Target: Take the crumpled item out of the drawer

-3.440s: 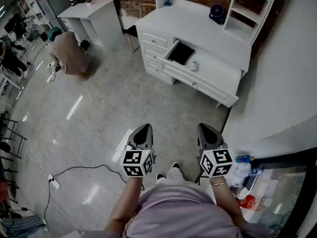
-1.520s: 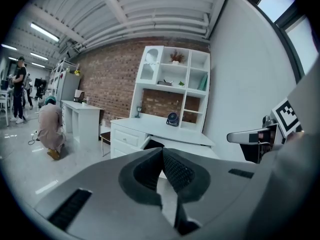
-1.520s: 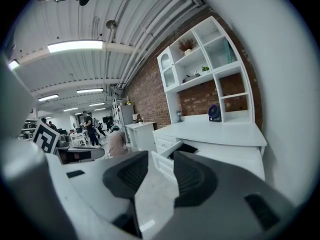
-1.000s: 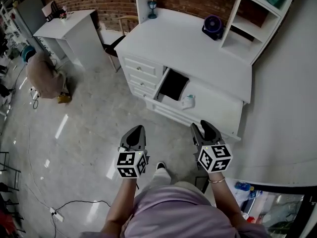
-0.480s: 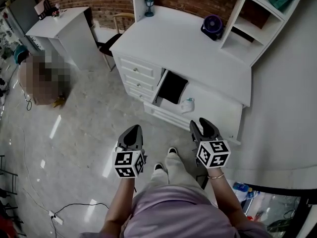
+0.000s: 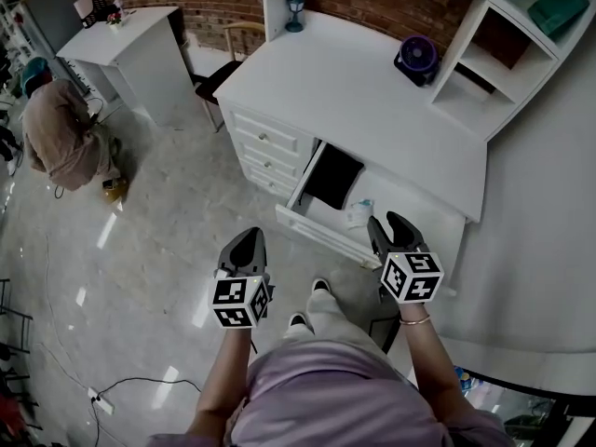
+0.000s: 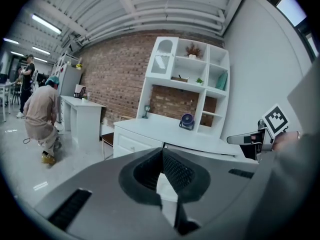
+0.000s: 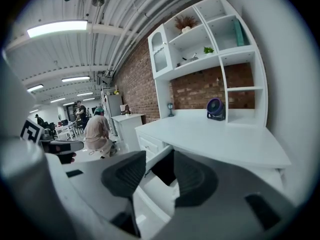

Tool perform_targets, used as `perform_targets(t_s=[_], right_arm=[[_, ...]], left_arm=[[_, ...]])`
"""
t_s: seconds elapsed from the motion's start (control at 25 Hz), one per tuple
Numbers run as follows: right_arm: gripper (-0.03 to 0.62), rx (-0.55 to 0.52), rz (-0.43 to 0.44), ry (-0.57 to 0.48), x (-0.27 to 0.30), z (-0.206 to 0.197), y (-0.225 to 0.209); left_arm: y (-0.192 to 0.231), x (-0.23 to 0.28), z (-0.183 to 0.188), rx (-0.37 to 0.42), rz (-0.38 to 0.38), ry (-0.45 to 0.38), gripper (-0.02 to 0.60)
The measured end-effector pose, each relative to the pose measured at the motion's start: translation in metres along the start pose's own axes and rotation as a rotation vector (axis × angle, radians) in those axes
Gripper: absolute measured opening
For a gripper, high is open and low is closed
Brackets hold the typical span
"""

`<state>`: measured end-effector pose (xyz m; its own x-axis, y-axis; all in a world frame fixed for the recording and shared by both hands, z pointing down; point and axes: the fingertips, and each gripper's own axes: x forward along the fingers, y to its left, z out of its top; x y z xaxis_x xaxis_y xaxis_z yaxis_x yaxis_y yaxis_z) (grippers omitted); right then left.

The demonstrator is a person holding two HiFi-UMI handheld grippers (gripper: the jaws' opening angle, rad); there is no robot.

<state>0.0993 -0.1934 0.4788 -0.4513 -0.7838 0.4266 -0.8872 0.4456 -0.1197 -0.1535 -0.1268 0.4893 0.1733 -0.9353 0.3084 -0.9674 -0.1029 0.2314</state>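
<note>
The white desk (image 6: 372, 91) has one drawer (image 6: 328, 177) pulled out, dark inside. A small white crumpled item (image 6: 358, 213) lies at the drawer's front right corner. My right gripper (image 6: 386, 222) hovers just short of that corner, a little right of the item. Its jaws have just been opening and stand apart with nothing between them. In the right gripper view the open drawer (image 8: 159, 166) shows through the gap of the right gripper (image 8: 159, 156). My left gripper (image 6: 250, 237) hangs over the floor left of the drawer, its jaws meeting at the tip, empty. The left gripper (image 7: 161, 151) faces the desk.
A person (image 6: 56, 133) crouches on the floor at far left, by a small white table (image 6: 130, 35). A chair (image 6: 233, 45) stands behind the desk's left end. A purple fan (image 6: 417, 56) and a shelf unit (image 6: 507, 35) sit on the desk. A cable (image 6: 140, 380) lies on the floor.
Both grippers have come forward toward the desk, and the drawer now lies right before the right gripper. The right jaws stand a little wider. The drawer stayed open.
</note>
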Motion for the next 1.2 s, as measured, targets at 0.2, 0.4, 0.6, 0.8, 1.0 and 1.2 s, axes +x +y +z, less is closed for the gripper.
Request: perform_targets(t_s=[0.2, 0.4, 0.6, 0.8, 1.0, 1.2], right_arm=[[0.19, -0.011, 0.024, 0.044, 0.029, 0.004, -0.017], [0.201, -0.013, 0.045, 0.085, 0.059, -0.001, -0.028], [0.204, -0.03, 0.069, 0.123, 0.082, -0.008, -0.037], [0.207, -0.033, 0.082, 0.172, 0.099, -0.023, -0.047], [0.222, -0.004, 0.074, 0.254, 0.116, -0.05, -0.061], [0.236, 0.025, 0.086, 0.321, 0.133, -0.074, -0.07]], left_arm=[[0.002, 0.023, 0.009, -0.008, 0.023, 0.0, 0.0], [0.006, 0.038, 0.013, -0.014, 0.055, 0.004, 0.0], [0.013, 0.045, 0.016, -0.022, 0.1, 0.004, 0.0], [0.017, 0.047, 0.017, -0.026, 0.138, 0.002, 0.0], [0.02, 0.048, 0.014, -0.03, 0.172, 0.011, 0.0], [0.021, 0.051, 0.014, -0.034, 0.2, 0.017, 0.0]])
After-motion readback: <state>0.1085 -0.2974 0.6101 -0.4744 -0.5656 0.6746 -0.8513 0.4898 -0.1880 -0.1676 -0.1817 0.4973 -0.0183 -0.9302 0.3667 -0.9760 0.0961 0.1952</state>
